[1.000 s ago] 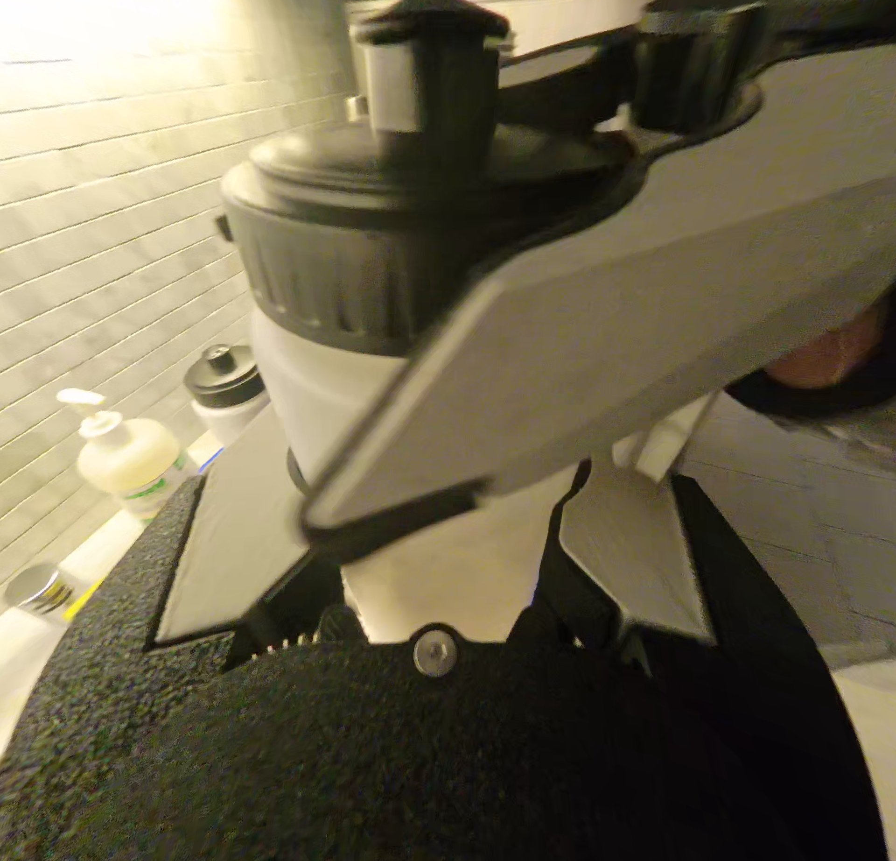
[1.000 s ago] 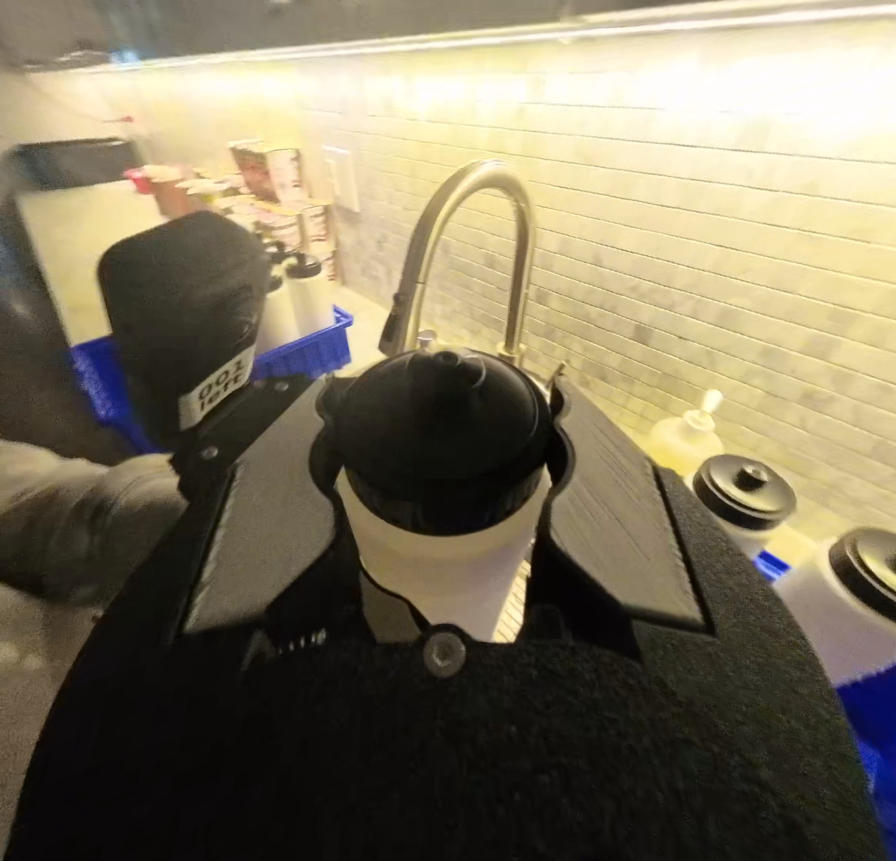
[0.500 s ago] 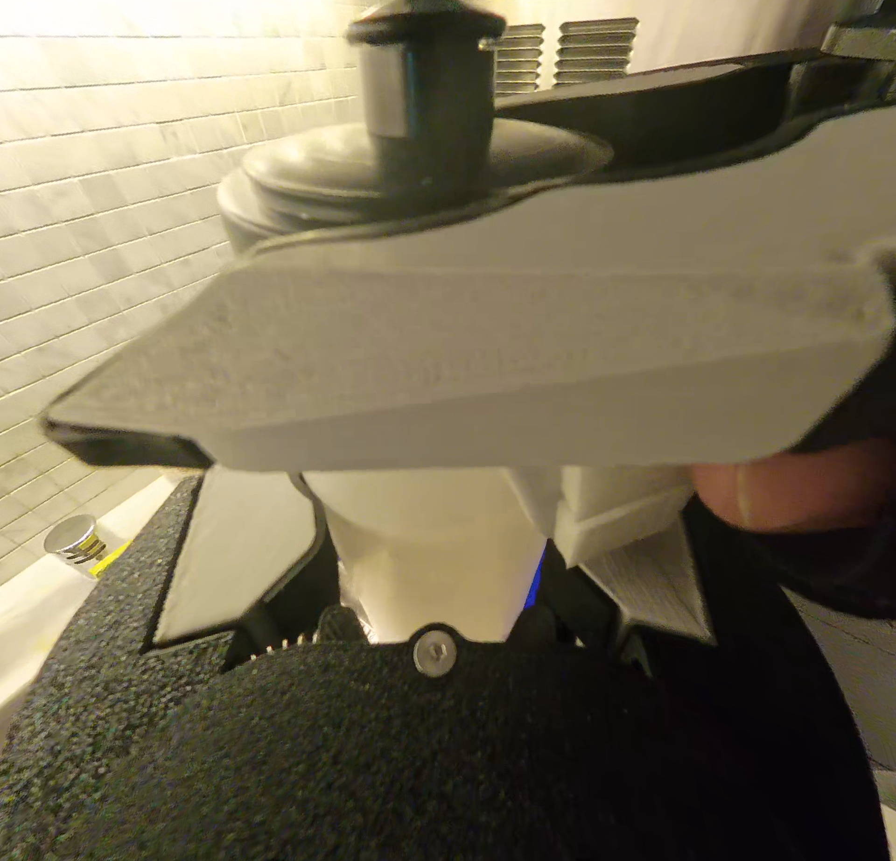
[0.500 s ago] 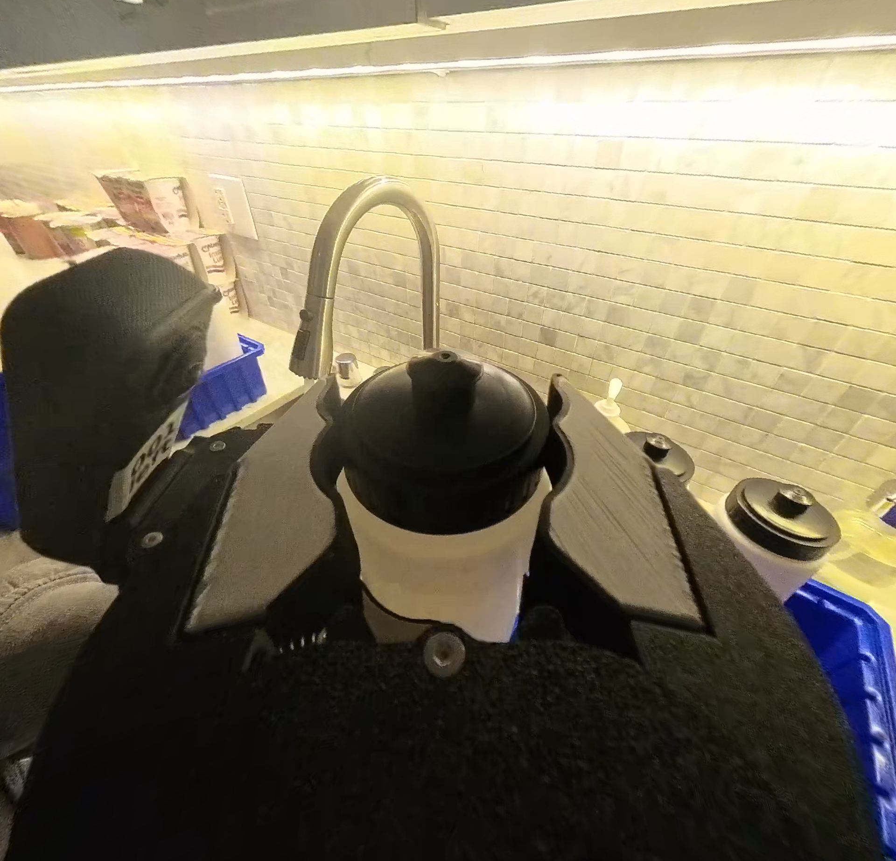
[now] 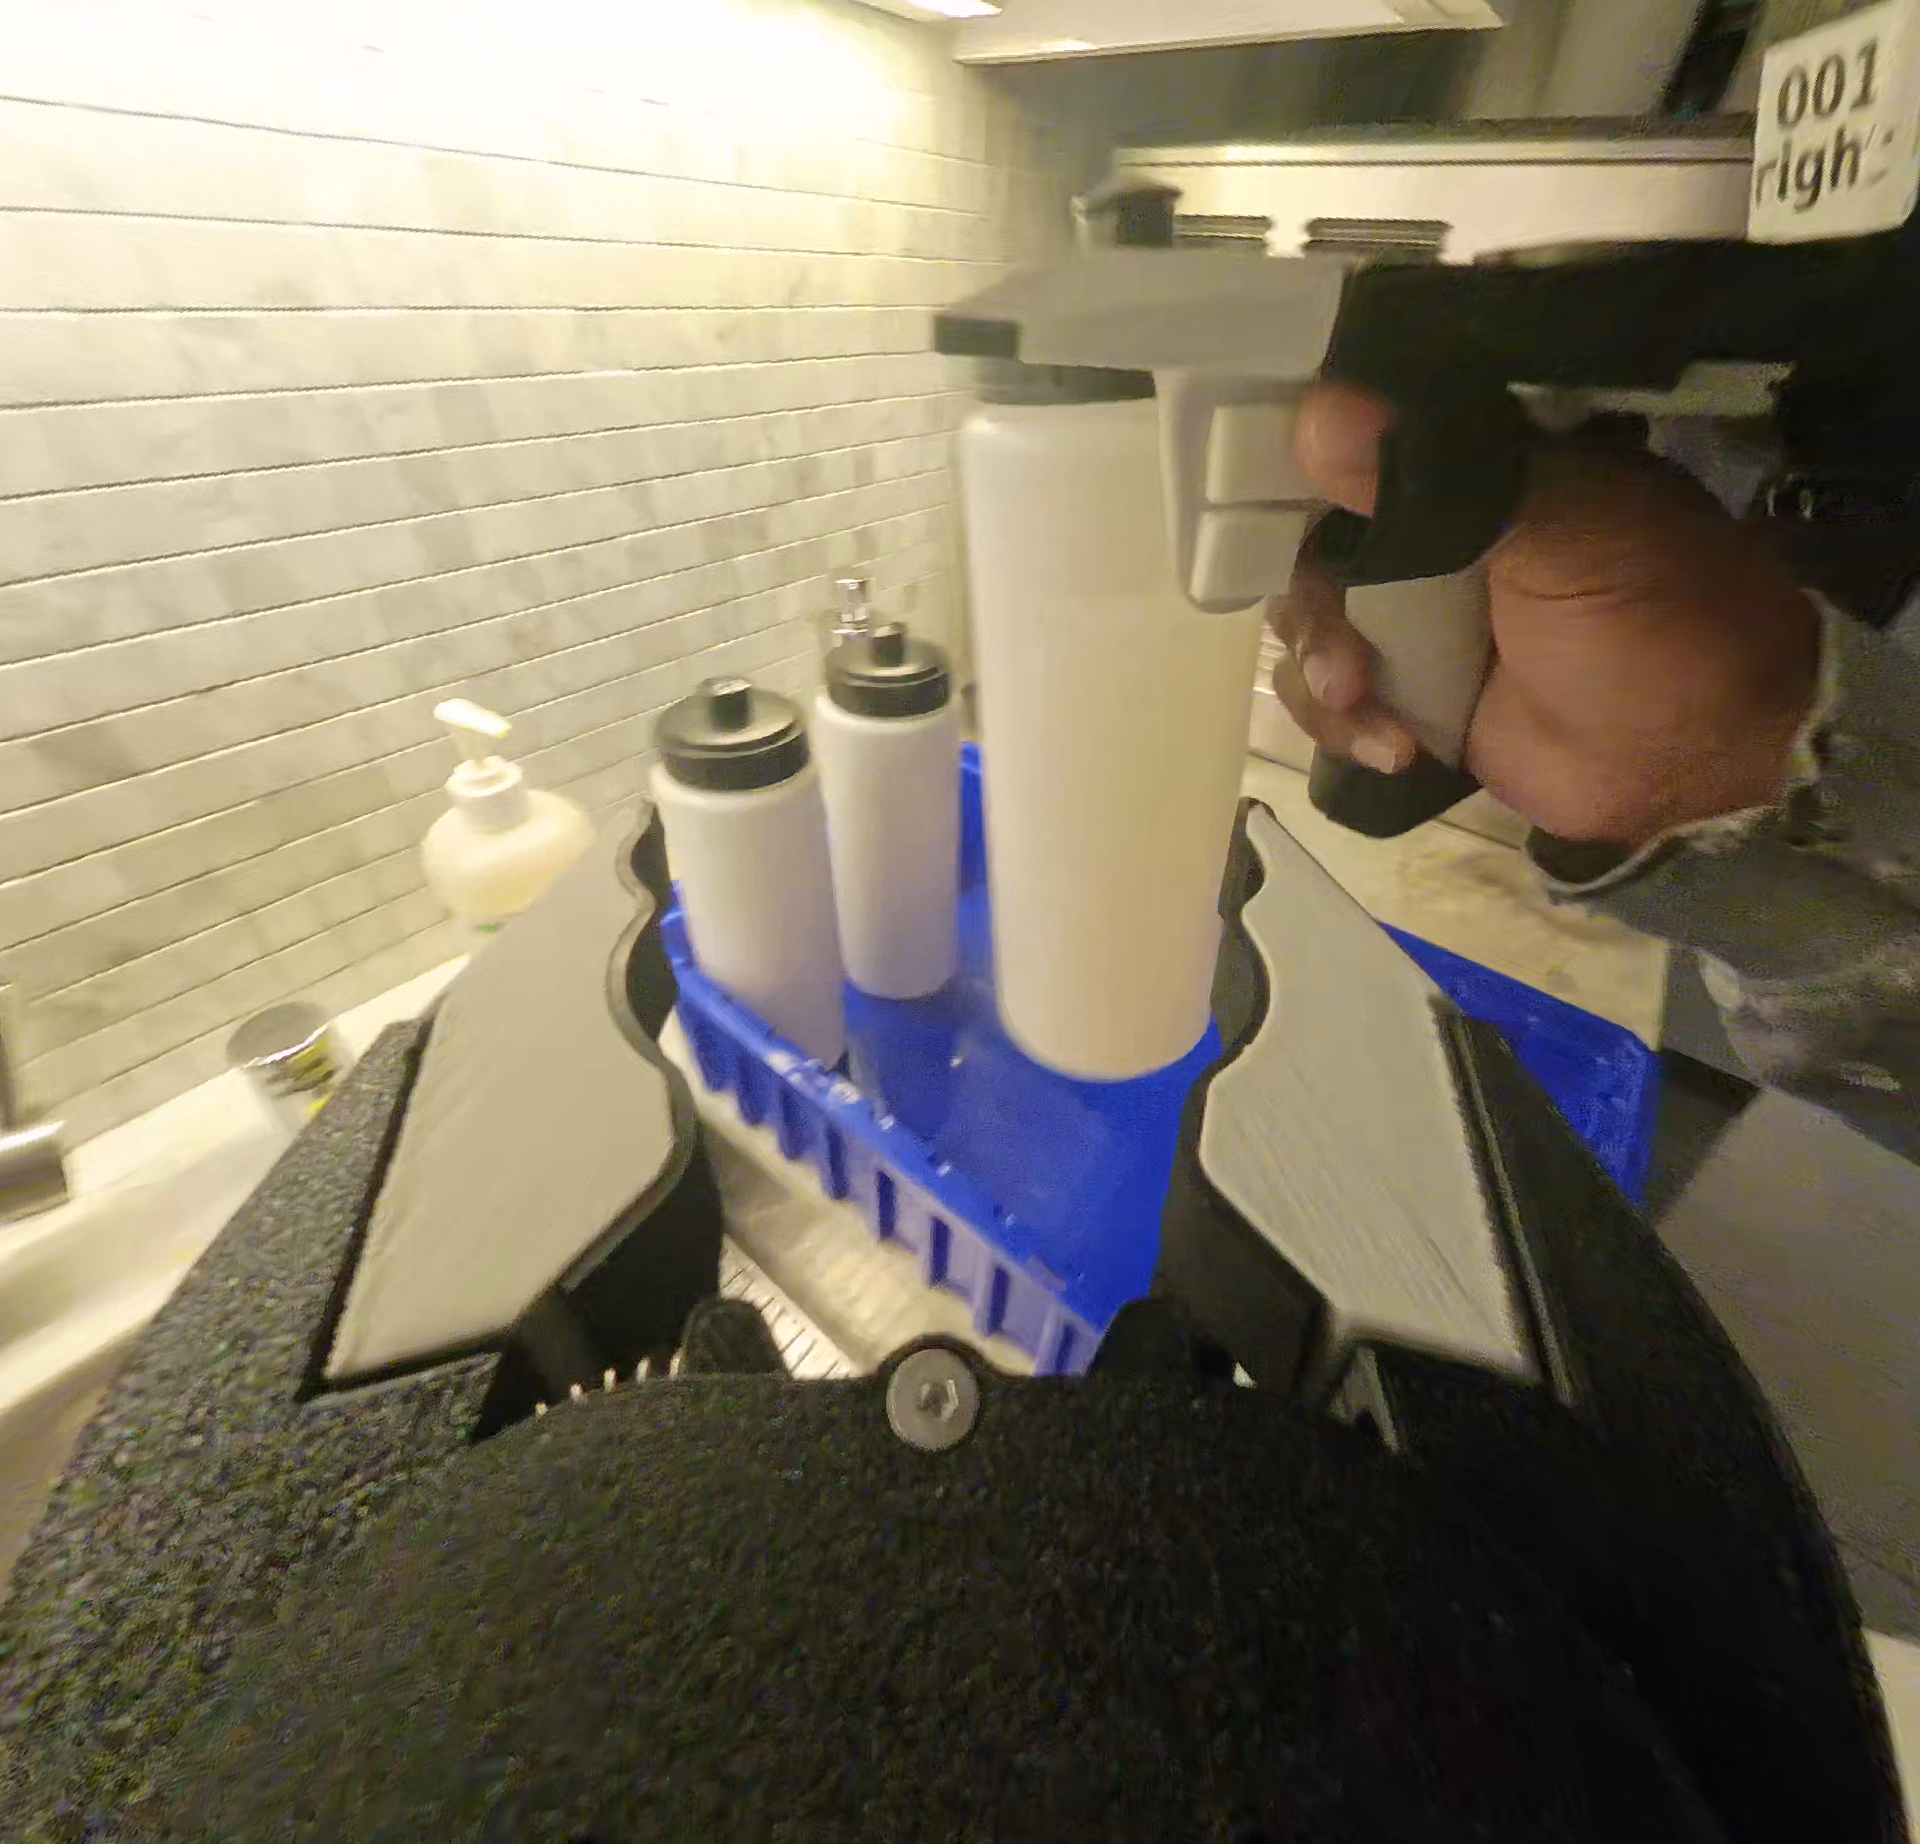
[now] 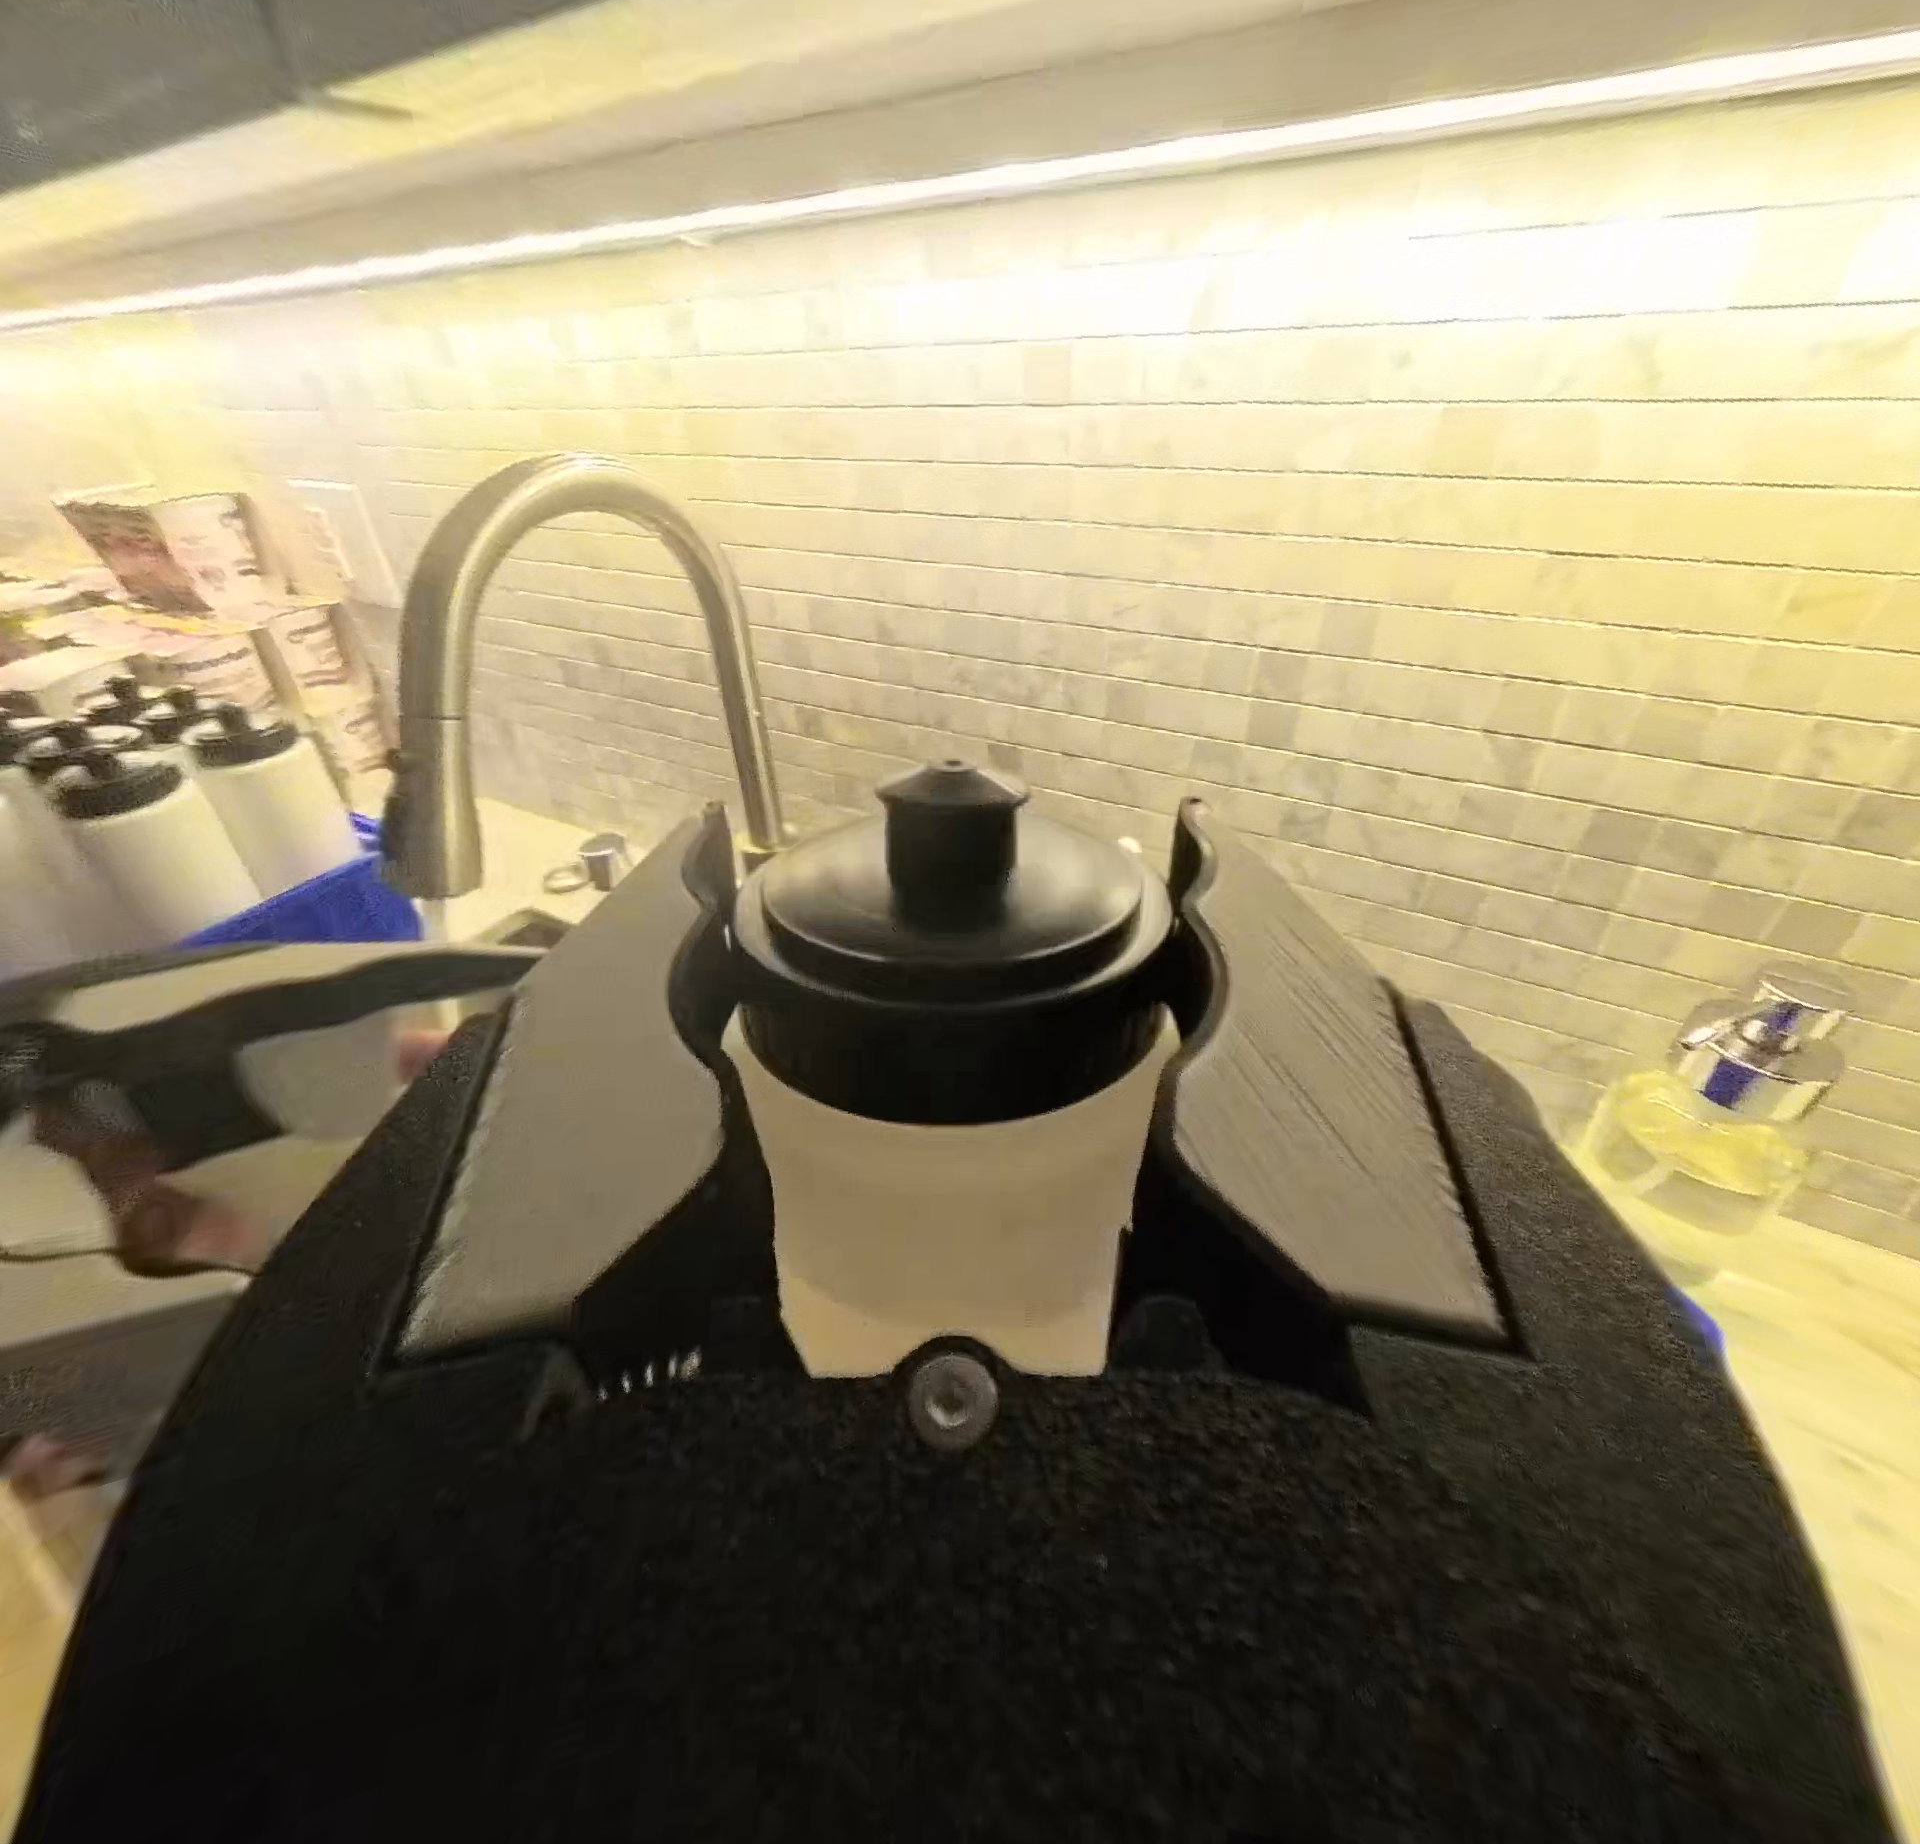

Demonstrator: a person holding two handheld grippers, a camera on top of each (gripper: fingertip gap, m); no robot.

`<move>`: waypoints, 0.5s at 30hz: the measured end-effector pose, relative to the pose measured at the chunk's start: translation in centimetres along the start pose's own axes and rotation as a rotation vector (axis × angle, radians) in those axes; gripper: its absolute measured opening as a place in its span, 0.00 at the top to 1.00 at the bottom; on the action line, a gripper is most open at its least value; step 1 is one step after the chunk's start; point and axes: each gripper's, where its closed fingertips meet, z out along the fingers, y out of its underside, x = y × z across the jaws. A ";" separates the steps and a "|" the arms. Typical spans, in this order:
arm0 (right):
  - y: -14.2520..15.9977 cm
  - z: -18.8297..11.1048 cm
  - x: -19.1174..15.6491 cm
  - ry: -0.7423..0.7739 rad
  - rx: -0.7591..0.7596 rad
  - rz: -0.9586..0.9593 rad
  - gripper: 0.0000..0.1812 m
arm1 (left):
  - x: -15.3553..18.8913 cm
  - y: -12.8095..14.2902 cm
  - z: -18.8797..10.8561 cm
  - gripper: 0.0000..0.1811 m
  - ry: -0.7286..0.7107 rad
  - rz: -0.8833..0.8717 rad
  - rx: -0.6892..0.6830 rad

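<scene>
Kitchen sink area, under-cabinet light on: the right hand-held gripper [image 6: 951, 937] is clenched round the black cap [image 6: 940, 927] of a white bottle [image 5: 1107, 734], its two fingers hugging the cap's ribbed edge on both sides. Seen from the left wrist view, the bottle hangs upright from that grip, its base over the floor of a blue bin [image 5: 1039, 1150]; whether the base touches the bin can't be told. A person's hand [image 5: 1558, 641] wraps the handle of the right gripper at upper right.

The left hand-held gripper [image 5: 940, 859] is released, fingers spread wide w/ nothing between them. Its right finger sits just beside the bottle's lower part; contact can't be told through the blur.

Two more white bottles [image 5: 748, 859] w/ black caps stand in the bin's far-left part, close together. A soap dispenser [image 5: 499, 828] stands on the tabletop [image 5: 125, 1202] by the tiled wall [image 5: 416, 392], left of the bin.

In the right wrist view a curved steel tap [image 6: 582, 672] rises behind the cap, a cluster of capped bottles [image 6: 156, 828] at far left, and a clear pump bottle [image 6: 1714, 1119] at far right
</scene>
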 end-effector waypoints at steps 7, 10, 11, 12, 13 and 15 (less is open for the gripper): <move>5.3 2.3 7.6 0.173 0.030 0.001 0.54 | -8.3 2.1 -9.5 0.42 -0.309 -0.071 -0.022; 7.3 3.0 9.8 0.220 0.057 0.008 0.54 | -11.4 3.5 -14.7 0.43 -0.451 -0.081 -0.061; 7.8 3.2 10.4 0.236 0.064 0.008 0.54 | -12.3 4.0 -16.4 0.43 -0.493 -0.089 -0.076; 8.2 3.3 10.9 0.250 0.073 0.003 0.55 | -13.2 4.3 -18.1 0.43 -0.534 -0.092 -0.088; 8.6 3.4 11.3 0.270 0.080 0.001 0.55 | -13.9 4.6 -19.8 0.43 -0.572 -0.090 -0.101; 9.6 3.4 12.1 0.292 0.091 0.039 0.55 | -15.2 5.1 -22.7 0.43 -0.636 -0.090 -0.127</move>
